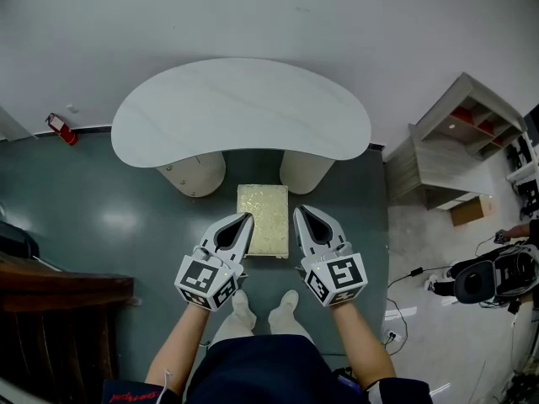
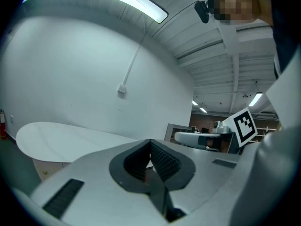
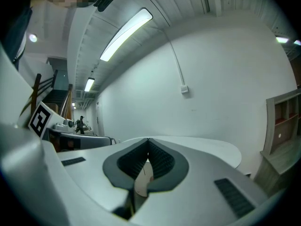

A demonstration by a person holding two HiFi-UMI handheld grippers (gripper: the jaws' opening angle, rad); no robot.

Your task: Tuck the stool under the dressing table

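Observation:
In the head view a pale yellow cushioned stool point(image 1: 263, 219) stands on the dark floor in front of the white kidney-shaped dressing table point(image 1: 240, 108), partly between its two rounded legs. My left gripper point(image 1: 248, 218) is shut and held at the stool's left edge, above it. At the stool's right edge my right gripper point(image 1: 296, 212) is shut as well. Neither holds anything. The left gripper view shows its closed jaws point(image 2: 149, 142) with the tabletop point(image 2: 61, 135) beyond. The right gripper view shows its closed tips point(image 3: 148, 140) before the tabletop point(image 3: 207, 147).
A grey open shelf unit point(image 1: 459, 141) stands at the right by the wall. A dark wooden piece of furniture point(image 1: 59, 310) fills the lower left. A red extinguisher point(image 1: 61, 129) lies at the left wall. Cables and equipment point(image 1: 493, 276) crowd the far right. The person's feet point(image 1: 265, 314) stand behind the stool.

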